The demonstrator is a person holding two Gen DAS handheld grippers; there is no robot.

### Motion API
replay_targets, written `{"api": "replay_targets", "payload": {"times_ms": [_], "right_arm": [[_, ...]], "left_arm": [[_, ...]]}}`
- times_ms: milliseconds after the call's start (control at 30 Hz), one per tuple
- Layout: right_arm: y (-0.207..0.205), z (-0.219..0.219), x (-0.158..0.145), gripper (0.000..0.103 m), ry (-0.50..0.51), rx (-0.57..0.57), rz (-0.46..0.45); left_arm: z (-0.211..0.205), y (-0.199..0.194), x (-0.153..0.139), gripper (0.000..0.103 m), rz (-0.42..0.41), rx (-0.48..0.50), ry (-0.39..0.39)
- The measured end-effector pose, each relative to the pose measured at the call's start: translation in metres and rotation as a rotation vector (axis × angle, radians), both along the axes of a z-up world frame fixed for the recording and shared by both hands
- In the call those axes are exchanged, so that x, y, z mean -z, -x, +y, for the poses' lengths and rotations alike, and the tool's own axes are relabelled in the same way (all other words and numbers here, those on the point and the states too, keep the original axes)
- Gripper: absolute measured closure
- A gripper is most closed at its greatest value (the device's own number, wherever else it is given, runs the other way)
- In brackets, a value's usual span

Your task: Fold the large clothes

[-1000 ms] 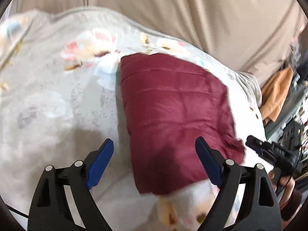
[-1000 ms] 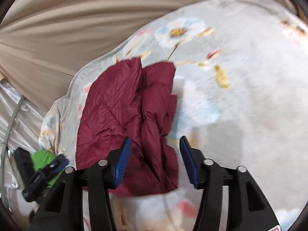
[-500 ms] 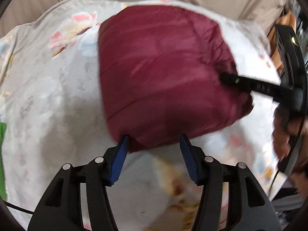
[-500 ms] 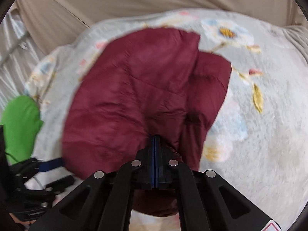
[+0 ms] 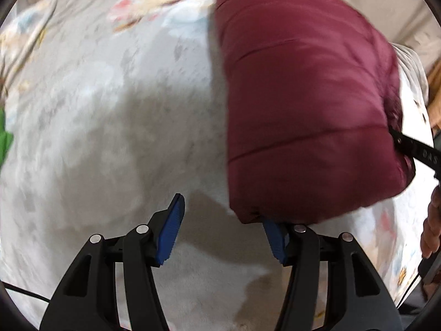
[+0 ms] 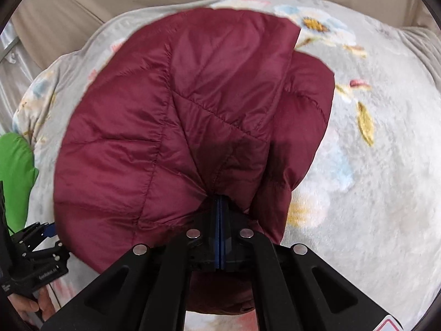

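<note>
Two views, one moment.

Left wrist view: left gripper (image 5: 220, 231) points steeply down at the floral blanket (image 5: 110, 110), jaws roughly half apart w/ only blanket showing between them. The maroon quilted jacket (image 5: 303, 96) lies ahead and to the right of the jaws; its near corner overlaps the right finger, whose blue pad is partly hidden under the fabric. Whether that pad touches cloth can't be told; nothing is pinched. Judged: placed so the corner edge falls into the gap for a grab. At the jacket's far right edge the right gripper (image 5: 397, 138) reaches in, black fingers buried in the fabric; a hand (image 5: 432, 220) shows at the frame edge behind it.

Right wrist view: right gripper (image 6: 220, 207) jaws pressed together, pads meeting, w/ jacket (image 6: 193, 110) fabric gathered into radiating creases right at the tips, i.e. clamped on the near edge of the jacket. Garment spreads ahead of and to the left of the fingers, a second layer bulging to the right. The left gripper (image 6: 52, 229) sits low at far left by the jacket's other corner. A green item (image 6: 16, 173) lies beyond it, off the blanket edge. Judged: one corner pinned, the other about to be taken, so both can lift for the next fold.
</note>
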State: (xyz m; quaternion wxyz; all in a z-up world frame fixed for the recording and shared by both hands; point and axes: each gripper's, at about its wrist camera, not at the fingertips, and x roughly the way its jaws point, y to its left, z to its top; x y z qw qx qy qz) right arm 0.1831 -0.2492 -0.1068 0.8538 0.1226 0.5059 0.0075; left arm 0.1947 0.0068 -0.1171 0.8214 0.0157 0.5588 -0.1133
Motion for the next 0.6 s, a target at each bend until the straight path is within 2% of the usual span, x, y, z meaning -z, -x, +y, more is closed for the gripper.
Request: {"api": "replay_targets", "payload": {"times_ms": [67, 167, 233, 333, 433, 533, 600], "right_arm": [[-0.002, -0.003, 0.010, 0.103, -0.020, 0.013, 0.007], [-0.004, -0.002, 0.008, 0.103, -0.019, 0.027, 0.021], [0.002, -0.004, -0.006, 0.103, -0.036, 0.051, 0.013], [0.019, -0.014, -0.038, 0.103, -0.086, 0.088, -0.057], [0.018, -0.024, -0.069, 0.103, -0.080, 0.111, -0.120], [-0.008, -0.031, -0.086, 0.103, -0.054, 0.122, -0.153], [-0.027, -0.033, -0.087, 0.103, -0.032, 0.125, -0.165]], "left_arm": [[0.000, -0.002, 0.005, 0.049, 0.009, -0.011, -0.006], [-0.005, 0.000, 0.004, 0.050, -0.002, 0.001, -0.045], [-0.002, 0.008, -0.007, 0.058, 0.005, 0.013, -0.035], [0.010, 0.030, -0.048, 0.060, -0.037, 0.025, 0.005], [0.011, 0.042, -0.100, 0.059, -0.152, 0.031, 0.060], [-0.004, 0.029, -0.121, 0.057, -0.190, 0.029, 0.116], [-0.016, 0.018, -0.119, 0.057, -0.177, 0.024, 0.146]]}}
